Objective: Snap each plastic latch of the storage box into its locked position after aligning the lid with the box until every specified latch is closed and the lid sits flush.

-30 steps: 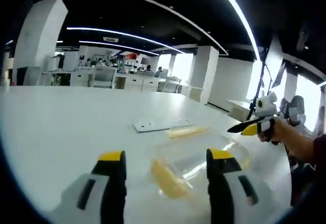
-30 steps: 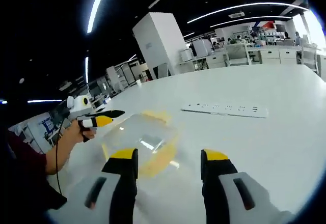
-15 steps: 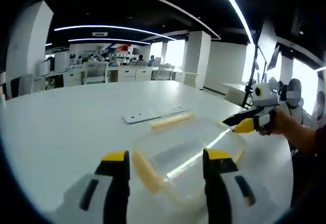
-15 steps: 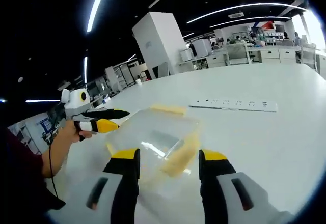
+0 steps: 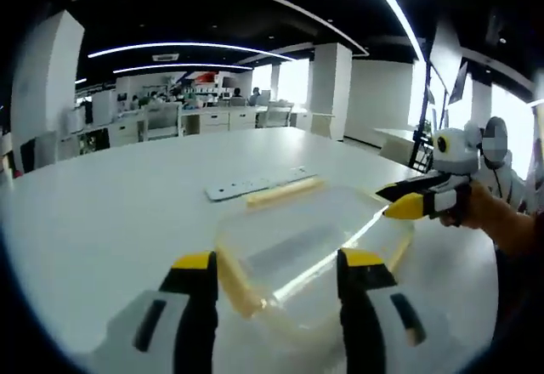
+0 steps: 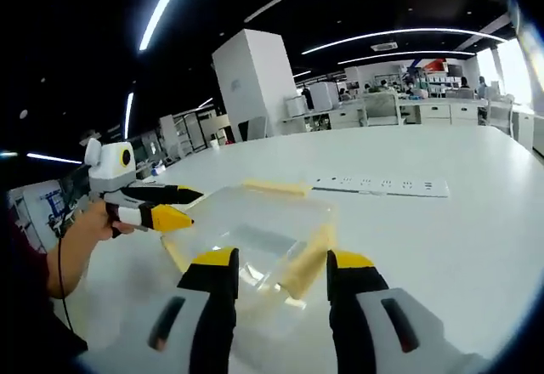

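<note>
Two grippers near the box, latches not yet snapped

Two grippers hover by the clear storage box on the white table; the box sits between them, with its lid on top. The left gripper has its jaws spread apart, holding nothing; the right gripper is the same. The yellow latches look like they stick out from the sides, so I think none is pushed down yet; it is hard to be sure. A power strip lies behind the box. Nearly all the job seems left to do.
</note>
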Demonstrator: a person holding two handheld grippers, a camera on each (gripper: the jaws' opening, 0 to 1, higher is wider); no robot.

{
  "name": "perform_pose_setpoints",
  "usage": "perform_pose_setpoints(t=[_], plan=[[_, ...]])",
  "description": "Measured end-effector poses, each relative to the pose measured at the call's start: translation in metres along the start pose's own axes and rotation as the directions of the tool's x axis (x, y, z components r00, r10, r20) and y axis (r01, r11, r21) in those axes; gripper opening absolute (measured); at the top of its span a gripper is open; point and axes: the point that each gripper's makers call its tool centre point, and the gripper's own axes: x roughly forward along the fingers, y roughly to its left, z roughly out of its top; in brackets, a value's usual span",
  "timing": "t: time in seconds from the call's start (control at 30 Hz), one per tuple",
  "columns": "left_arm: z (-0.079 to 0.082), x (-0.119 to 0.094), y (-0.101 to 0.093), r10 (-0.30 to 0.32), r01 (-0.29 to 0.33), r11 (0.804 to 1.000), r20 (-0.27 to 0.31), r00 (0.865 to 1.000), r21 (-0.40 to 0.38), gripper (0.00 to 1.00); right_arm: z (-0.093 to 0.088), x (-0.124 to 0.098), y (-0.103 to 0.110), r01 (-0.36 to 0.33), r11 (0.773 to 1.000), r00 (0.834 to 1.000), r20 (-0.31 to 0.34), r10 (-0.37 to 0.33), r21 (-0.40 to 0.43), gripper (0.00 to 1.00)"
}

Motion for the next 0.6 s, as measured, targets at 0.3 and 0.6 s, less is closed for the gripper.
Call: perform_pose_setpoints(t=[0.3, 0.6], plan=[[-0.0003, 0.0005, -0.0008, 0.036, -0.036, 0.999, 0.015, 0.999, -0.023, 0.55, 0.0024, -0.0006, -0.008, 0.023, 0.998, 1.0, 0.018, -0.024, 0.054, 0.32], [-0.0005, -0.0001, -0.0013, 0.036, -0.036, 0.999, 0.027, 0.999, -0.031, 0.55, 0.003, 0.0, -0.0064, 0.034, 0.998, 0.999, 0.009, -0.035, 0.05, 0.29]])
